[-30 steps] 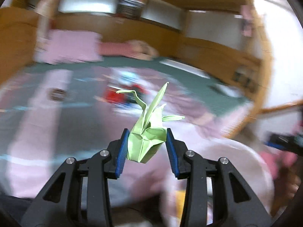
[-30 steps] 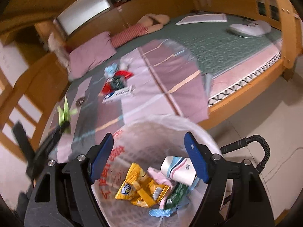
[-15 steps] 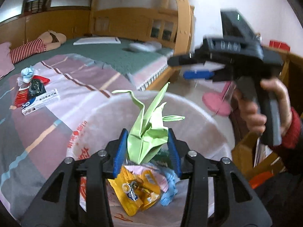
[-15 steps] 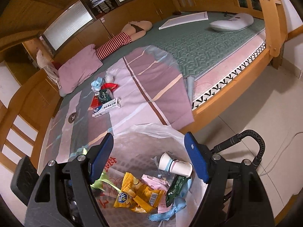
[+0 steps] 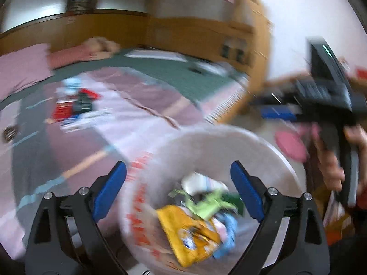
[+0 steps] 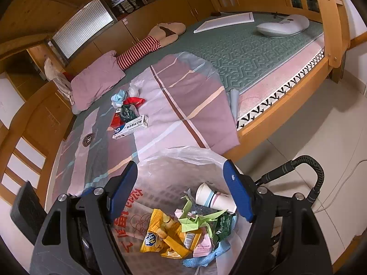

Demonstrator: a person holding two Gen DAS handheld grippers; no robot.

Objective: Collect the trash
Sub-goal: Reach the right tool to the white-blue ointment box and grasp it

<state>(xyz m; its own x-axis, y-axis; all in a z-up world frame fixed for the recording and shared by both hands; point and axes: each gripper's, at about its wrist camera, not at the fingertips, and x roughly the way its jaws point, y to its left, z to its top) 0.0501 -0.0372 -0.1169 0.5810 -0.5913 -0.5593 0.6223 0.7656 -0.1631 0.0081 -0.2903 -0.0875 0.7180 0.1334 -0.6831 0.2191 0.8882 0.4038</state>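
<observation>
A green origami crane (image 6: 195, 221) lies in the white bin bag (image 6: 160, 183) on top of a yellow snack wrapper (image 6: 167, 236), a paper cup (image 6: 212, 198) and other litter. It also shows blurred in the left wrist view (image 5: 206, 204). My left gripper (image 5: 179, 194) is open and empty above the bag (image 5: 229, 146). My right gripper (image 6: 180, 192) is open and empty, also over the bag. A heap of trash (image 6: 128, 112) with a white box (image 6: 130, 127) lies on the bed quilt (image 6: 183, 105).
The bag stands on the tiled floor (image 6: 309, 119) against the wooden bed frame (image 6: 286, 96). A pink pillow (image 6: 96, 80), a striped doll (image 6: 149, 43) and a white device (image 6: 282, 26) lie on the bed. A black cable (image 6: 307, 167) arches to the right.
My left gripper has opened and dropped the green crane into the bag. It has pulled back and swung left. The right gripper has stayed open over the bag.
</observation>
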